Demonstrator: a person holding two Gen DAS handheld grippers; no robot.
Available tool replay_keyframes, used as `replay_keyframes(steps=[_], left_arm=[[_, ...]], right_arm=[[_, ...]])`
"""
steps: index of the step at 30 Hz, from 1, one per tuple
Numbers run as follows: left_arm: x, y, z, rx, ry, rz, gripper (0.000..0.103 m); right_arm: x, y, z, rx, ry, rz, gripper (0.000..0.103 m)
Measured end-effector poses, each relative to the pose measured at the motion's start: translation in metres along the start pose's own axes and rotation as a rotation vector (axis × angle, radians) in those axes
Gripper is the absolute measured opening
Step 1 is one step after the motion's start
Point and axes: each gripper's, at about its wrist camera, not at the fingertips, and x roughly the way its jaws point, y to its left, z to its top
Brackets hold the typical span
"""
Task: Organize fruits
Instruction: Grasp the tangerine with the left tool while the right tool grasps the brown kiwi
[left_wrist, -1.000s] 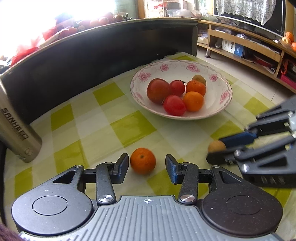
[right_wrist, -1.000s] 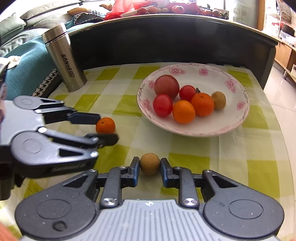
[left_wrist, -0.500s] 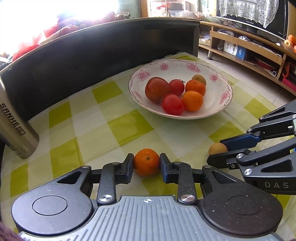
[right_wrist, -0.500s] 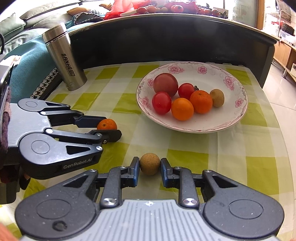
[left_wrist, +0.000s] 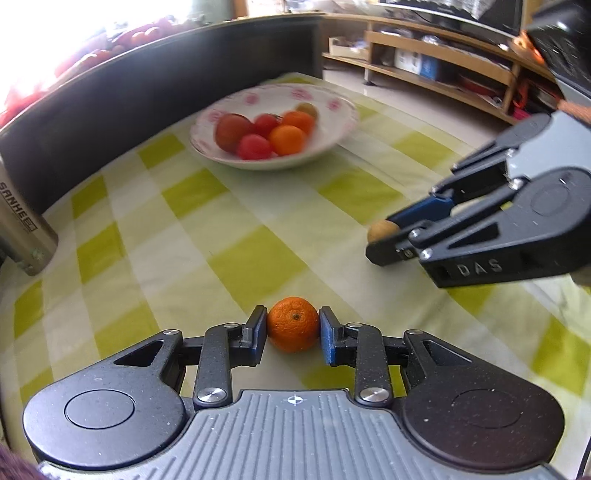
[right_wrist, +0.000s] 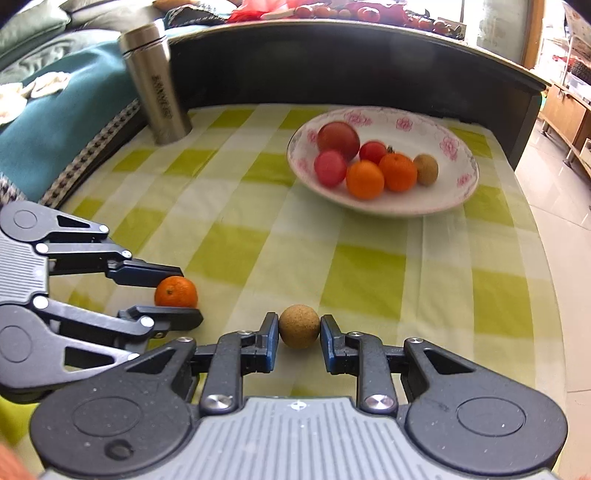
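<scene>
- Behind the counter (right_wrist: 369, 266) a dark curved rail (right_wrist: 332, 55) runs along the far edge, with red fruit heaped on top of it; a teal sofa (right_wrist: 74, 122) sits to one side and a low wooden shelf unit (left_wrist: 443, 62) stands across a tiled floor.
- Covering the counter is a yellow-green and white checked cloth (left_wrist: 229, 240).
- One white plate (right_wrist: 458, 192) with pink flowers on its rim stands toward the far end, holding six fruits: three red, two orange, one brown.
- One steel flask (right_wrist: 159, 81) stands upright near the sofa-side corner, well apart from the plate.
- Nothing stands between either tool and the plate.
- One left tool (left_wrist: 293, 328) is clamped on a mandarin (left_wrist: 293, 328), both pads touching it.
- One right tool (right_wrist: 299, 326) brackets a round brown fruit (right_wrist: 299, 326); the near pad looks to touch, a thin gap shows at the other, so I cannot tell whether it grips.
- Both fruits sit low at the near end, the two tools side by side.
</scene>
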Motion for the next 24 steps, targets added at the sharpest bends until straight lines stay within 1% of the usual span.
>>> replay_keyframes(steps=[3,8,10,12,14,17,20,22,24], left_arm=[[-0.005,-0.006,-0.008,0.011,-0.006,0.012,0.038],[-0.007,-0.009,-0.010,0.014,-0.011,0.026,0.039],[-0.009,-0.010,-0.011,0.008,-0.006,0.027,0.043],[-0.011,-0.009,-0.012,-0.003,-0.003,0.033,0.052],[-0.011,-0.008,-0.013,-0.015,0.001,0.035,0.057],[-0.010,-0.007,-0.013,-0.023,0.001,0.038,0.058],[-0.010,-0.008,-0.014,-0.026,-0.001,0.040,0.058],[-0.010,-0.008,-0.014,-0.026,-0.001,0.038,0.056],[-0.011,-0.009,-0.013,-0.024,0.001,0.020,0.045]], right_arm=[[-0.005,0.007,-0.009,-0.037,-0.010,-0.018,0.030],[-0.007,0.008,-0.015,-0.025,-0.016,-0.019,0.031],[-0.008,0.008,-0.015,-0.027,-0.018,-0.012,0.033],[-0.008,0.006,-0.015,-0.016,-0.019,0.001,0.037],[-0.008,0.006,-0.014,-0.017,-0.019,0.011,0.040],[-0.007,0.007,-0.014,-0.019,-0.026,0.012,0.041],[-0.005,0.008,-0.013,-0.019,-0.033,0.018,0.041],[-0.004,0.009,-0.011,-0.020,-0.036,0.023,0.041],[-0.002,0.011,-0.009,-0.026,-0.043,0.025,0.041]])
